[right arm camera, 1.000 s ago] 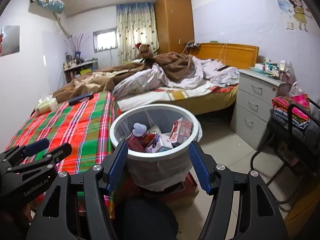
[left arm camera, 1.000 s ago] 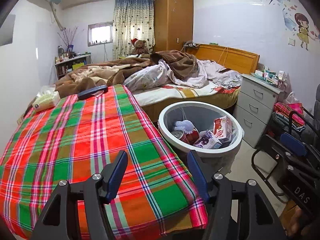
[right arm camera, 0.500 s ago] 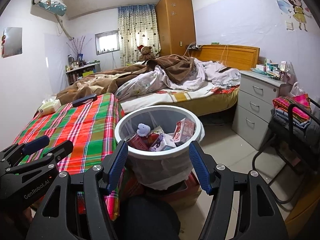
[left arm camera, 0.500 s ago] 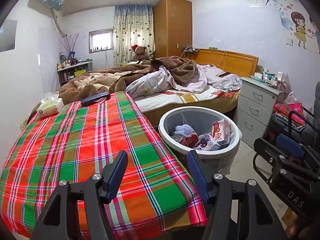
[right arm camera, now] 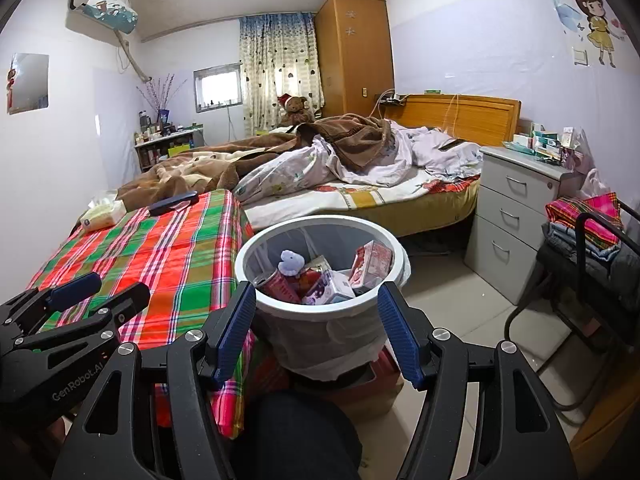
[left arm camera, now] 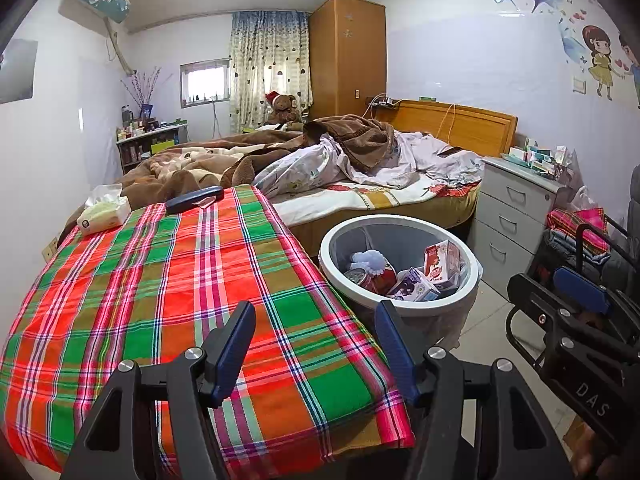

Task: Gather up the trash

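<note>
Since a second ago both views have tilted slightly, so the room sits lower in each frame; nothing on the counter has shifted. The plaid-covered counter (left arm camera: pixel 168 288) stands just left of the white trash bin (right arm camera: pixel 320 304), the landmark here. Behind the bin lies the unmade bed (right arm camera: pixel 360 168). Inside the bin sit cartons (right arm camera: pixel 370 266), a red can (right arm camera: pixel 280 286) and a pale fluffy scrap (right arm camera: pixel 291 261). The left tongs (left arm camera: pixel 316 344) hang spread and empty over the counter's edge beside the bin. The right tongs (right arm camera: pixel 318 334) are spread, empty, before the bin.
</note>
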Available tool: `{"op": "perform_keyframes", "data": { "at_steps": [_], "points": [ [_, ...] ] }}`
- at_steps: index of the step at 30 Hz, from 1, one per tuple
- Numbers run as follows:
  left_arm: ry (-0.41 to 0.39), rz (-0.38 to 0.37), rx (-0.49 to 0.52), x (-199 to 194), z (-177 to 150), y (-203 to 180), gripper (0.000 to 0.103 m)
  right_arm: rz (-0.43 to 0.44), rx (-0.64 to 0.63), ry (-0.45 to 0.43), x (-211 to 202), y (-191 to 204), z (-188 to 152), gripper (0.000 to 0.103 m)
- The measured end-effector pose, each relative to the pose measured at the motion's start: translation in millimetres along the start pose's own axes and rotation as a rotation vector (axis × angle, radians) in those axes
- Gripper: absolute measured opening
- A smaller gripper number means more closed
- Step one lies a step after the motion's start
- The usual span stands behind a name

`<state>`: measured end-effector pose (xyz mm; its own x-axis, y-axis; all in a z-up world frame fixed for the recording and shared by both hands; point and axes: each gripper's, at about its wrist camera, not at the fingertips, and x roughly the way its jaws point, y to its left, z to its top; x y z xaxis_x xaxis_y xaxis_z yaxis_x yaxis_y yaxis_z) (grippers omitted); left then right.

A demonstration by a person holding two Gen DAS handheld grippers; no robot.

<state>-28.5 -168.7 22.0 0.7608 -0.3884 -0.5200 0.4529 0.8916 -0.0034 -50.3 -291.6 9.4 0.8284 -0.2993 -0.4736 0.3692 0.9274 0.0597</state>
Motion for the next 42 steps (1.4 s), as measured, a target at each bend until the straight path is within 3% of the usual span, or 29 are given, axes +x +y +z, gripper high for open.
{"op": "perform_keyframes", "data": {
  "at_steps": [42],
  "points": [
    [-0.001,0.007,-0.014,-4.9,-1.5,2.8,0.062,0.008,-0.006,-0.01,-3.2,3.6,5.7,0.065]
  ]
}}
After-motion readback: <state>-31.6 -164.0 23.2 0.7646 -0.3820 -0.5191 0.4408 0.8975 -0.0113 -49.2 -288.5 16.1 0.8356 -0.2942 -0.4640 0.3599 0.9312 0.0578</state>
